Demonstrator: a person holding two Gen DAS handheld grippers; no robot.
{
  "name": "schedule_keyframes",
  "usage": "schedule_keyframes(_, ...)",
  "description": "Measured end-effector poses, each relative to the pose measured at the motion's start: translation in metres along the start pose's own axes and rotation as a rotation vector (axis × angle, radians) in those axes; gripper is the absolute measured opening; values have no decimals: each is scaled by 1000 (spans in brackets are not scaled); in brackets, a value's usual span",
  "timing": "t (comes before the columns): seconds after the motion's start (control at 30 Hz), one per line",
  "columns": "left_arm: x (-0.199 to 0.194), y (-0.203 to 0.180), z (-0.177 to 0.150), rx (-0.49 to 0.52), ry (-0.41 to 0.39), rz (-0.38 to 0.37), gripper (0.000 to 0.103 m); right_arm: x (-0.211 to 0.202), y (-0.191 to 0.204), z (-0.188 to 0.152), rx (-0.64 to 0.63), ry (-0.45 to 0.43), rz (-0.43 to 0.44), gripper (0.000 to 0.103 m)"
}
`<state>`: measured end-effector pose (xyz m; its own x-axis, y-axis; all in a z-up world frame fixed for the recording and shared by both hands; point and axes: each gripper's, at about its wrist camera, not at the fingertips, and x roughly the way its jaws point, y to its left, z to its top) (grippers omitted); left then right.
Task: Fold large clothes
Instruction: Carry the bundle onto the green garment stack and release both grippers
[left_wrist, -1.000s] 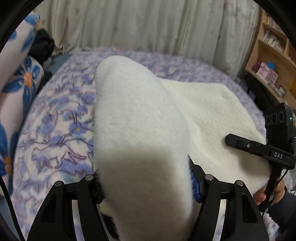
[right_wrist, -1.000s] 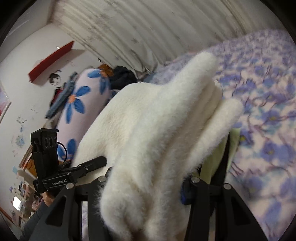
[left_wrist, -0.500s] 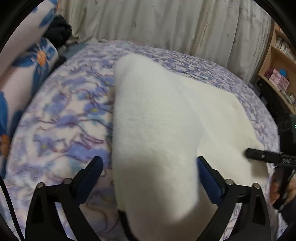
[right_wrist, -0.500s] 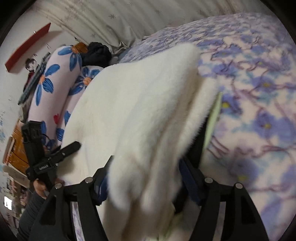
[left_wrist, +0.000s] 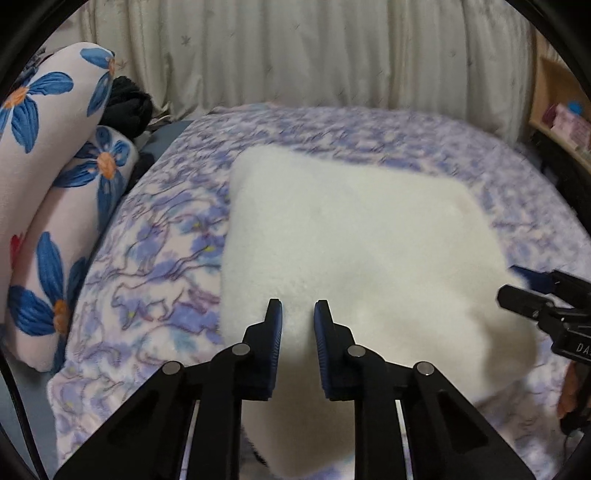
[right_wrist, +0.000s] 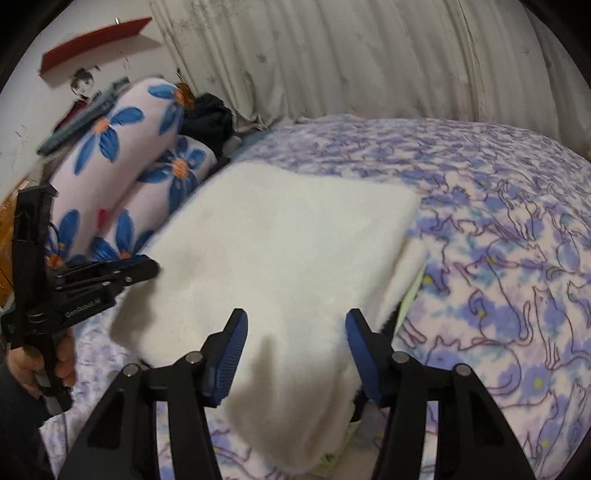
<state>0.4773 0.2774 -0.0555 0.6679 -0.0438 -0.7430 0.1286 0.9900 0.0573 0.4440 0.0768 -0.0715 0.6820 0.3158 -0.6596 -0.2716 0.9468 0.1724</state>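
A white fleece garment (left_wrist: 354, 258) lies folded flat on the purple floral bedspread (left_wrist: 159, 258); it also shows in the right wrist view (right_wrist: 280, 258). My left gripper (left_wrist: 298, 314) hovers over its near edge with a narrow gap between the jaws and nothing in them. My right gripper (right_wrist: 293, 328) is open wide above the garment's near right corner, holding nothing. Each gripper shows in the other's view: the right one (left_wrist: 543, 306) at the garment's right edge, the left one (right_wrist: 107, 273) at its left edge.
Two flower-print bolsters (left_wrist: 51, 184) lie along the bed's left side, with a dark bundle (left_wrist: 127, 105) behind them. A pale curtain (left_wrist: 295, 51) hangs behind the bed. A wooden shelf (left_wrist: 561, 103) stands at the right. A green layer (right_wrist: 410, 299) peeks from under the garment.
Both grippers have let go of the white garment, which has dropped flat onto the bed. Both have drawn back toward its near edge, and the left jaws have narrowed.
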Motion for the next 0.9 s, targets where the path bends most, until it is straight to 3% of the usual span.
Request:
schedule_keyframes(0.03, 4, 0, -1, -2, 17, 24, 15, 6, -5, -4, 1, 22, -26, 50)
schedule_keyframes(0.13, 16, 3, -6, -16, 55, 41, 15, 22, -29, -14, 89, 74, 60, 50)
schedule_keyframes(0.2, 16, 1, -8, -15, 46, 56, 15, 20, -30, -15, 103, 70, 68, 50)
schedule_keyframes(0.33, 9, 4, -8, -77, 56, 51, 15, 6, -22, -13, 106, 71, 41, 50)
schedule_keyframes(0.47, -11, 0, -14, -127, 92, 11, 25, -27, -18, -17, 108, 66, 49, 50)
schedule_keyframes(0.6, -54, -19, -27, -117, 85, -14, 27, -81, -12, -24, 90, 64, 53, 50)
schedule_keyframes(0.73, -109, -41, -39, -150, 55, -51, 58, -134, -4, -35, 79, 79, 67, 50)
schedule_keyframes(0.9, -190, -75, -56, -186, 1, -108, 60, -214, 7, -57, 74, 65, 75, 50)
